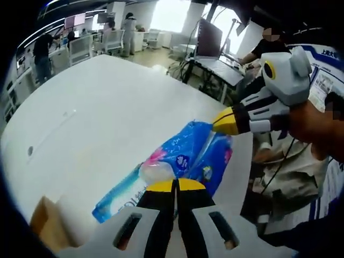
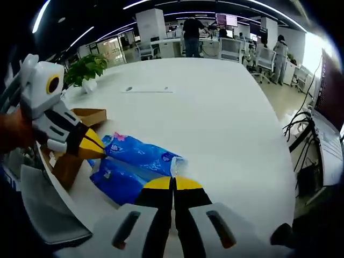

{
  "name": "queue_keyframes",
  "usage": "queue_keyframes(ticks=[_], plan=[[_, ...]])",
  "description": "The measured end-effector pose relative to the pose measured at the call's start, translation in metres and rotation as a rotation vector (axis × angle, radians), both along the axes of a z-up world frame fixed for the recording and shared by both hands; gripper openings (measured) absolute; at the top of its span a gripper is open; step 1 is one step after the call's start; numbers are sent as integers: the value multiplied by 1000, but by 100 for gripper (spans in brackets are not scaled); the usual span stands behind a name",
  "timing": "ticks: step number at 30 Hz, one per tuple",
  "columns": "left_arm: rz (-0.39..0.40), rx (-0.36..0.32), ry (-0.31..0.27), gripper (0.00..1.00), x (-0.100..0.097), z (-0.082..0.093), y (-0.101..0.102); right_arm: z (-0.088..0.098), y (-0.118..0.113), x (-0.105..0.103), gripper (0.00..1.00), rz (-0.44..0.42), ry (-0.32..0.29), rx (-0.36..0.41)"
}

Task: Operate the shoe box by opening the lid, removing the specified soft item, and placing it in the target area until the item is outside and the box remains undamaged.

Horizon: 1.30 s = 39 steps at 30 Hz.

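Soft item: a blue plastic-wrapped pack of tissues (image 1: 177,166) with pink and white print, already outside the box, stretched between the two grippers above the near edge of the large white oval table (image 1: 97,118).
Left gripper: the left gripper (image 1: 175,185), yellow-tipped with black and white jaws, has its jaws pressed together on one end of the pack; in the right gripper view it comes in from the left (image 2: 88,145) and pinches the far end.
Right gripper: the right gripper (image 2: 173,184) has its jaws closed, with the wrapper's corner meeting the tips; it appears to grip film only, though the contact itself is partly hidden.
Box: a brown cardboard shoe box (image 2: 75,142) sits at the table's near edge, just beside the pack and behind the left gripper, apparently open.
Risk, tearing: both grips seem to hold thin wrapper, so pulling the hands apart could split the film.
Risk, dropping: the pack hangs close to the table edge; a slipping pinch could send it to the floor.
Risk, box: a careless left-hand sweep could knock the box off the edge.
Remaining: setting the pack down well inside the table.
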<state>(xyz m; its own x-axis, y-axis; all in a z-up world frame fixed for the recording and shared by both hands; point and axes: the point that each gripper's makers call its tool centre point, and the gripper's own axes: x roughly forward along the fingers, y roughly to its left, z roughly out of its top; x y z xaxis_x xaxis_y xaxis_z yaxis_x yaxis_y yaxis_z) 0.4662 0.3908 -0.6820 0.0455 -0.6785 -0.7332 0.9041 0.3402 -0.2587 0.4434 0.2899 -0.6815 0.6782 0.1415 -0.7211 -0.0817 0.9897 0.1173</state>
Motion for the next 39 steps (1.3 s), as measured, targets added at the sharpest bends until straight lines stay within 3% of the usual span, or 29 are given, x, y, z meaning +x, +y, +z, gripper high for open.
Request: queue_keyframes(ticks=[24, 39], plan=[[-36, 18, 4, 0, -9, -11, -42, -8, -43, -6, 0, -21, -1, -4], [-49, 27, 14, 0, -13, -21, -56, -17, -57, -9, 0, -31, 3, -2]])
